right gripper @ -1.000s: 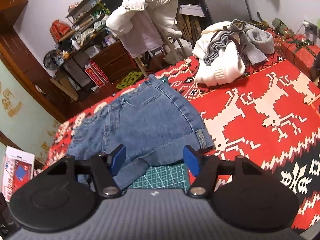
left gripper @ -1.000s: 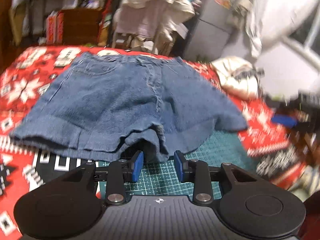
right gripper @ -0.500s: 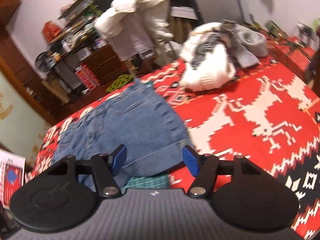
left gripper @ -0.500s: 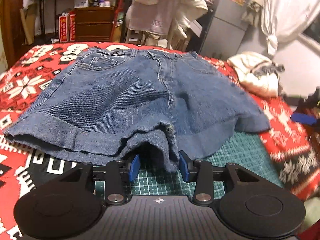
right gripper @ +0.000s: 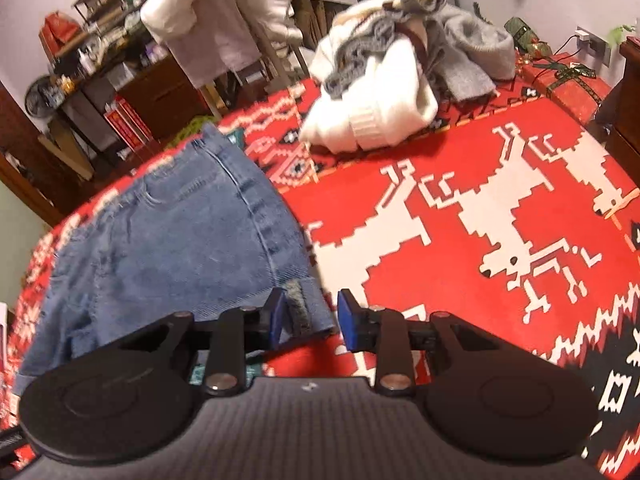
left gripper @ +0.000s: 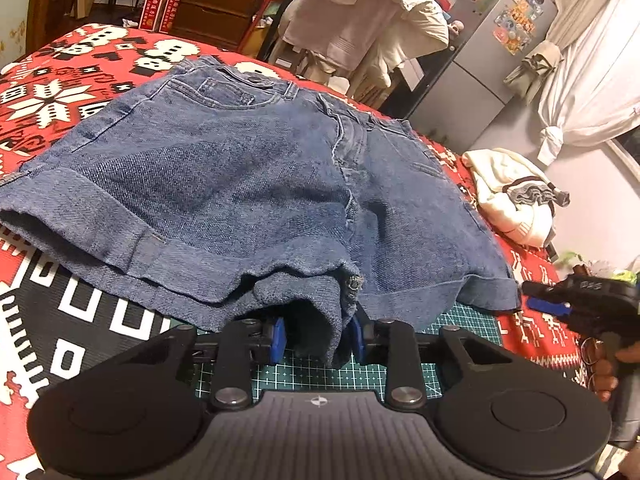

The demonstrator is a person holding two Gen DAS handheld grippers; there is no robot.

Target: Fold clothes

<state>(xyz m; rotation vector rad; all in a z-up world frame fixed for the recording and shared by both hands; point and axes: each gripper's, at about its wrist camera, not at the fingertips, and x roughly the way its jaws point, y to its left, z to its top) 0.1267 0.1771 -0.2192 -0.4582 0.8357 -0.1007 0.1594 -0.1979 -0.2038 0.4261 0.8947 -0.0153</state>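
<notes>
- Left wrist view: the left claw (left gripper: 316, 340) sits at the lower centre of the frame, its blue pads partly open, with the bunched crotch fold of the denim shorts (left gripper: 240, 184) hanging down between them. The cloth touches or nearly touches both pads, but I cannot tell whether it is truly pinched.
- The shorts lie spread across the middle of the frame, waistband toward the top, cuffed leg hems toward the bottom, on a red patterned blanket (left gripper: 52, 92). Their near hem overlaps a green cutting mat (left gripper: 320, 374) just ahead of the claw.
- At the right edge of this view the right claw (left gripper: 546, 306) shows side-on, held in a person's hand (left gripper: 608, 372), just beside the right leg cuff of the shorts.
- A pile of white clothes (left gripper: 512, 196) lies on the blanket at the right, well apart from the shorts.
- Right wrist view: the right claw (right gripper: 310, 316) is at the lower centre, open moderately wide. The corner of the shorts' (right gripper: 180, 240) cuffed hem lies between the pads, close against the left pad; the right pad stands clear of the cloth over the red blanket (right gripper: 480, 184).
- The shorts fill the left half of this frame, and the white and grey clothes (right gripper: 384, 92) lie heaped at the upper centre.
</notes>
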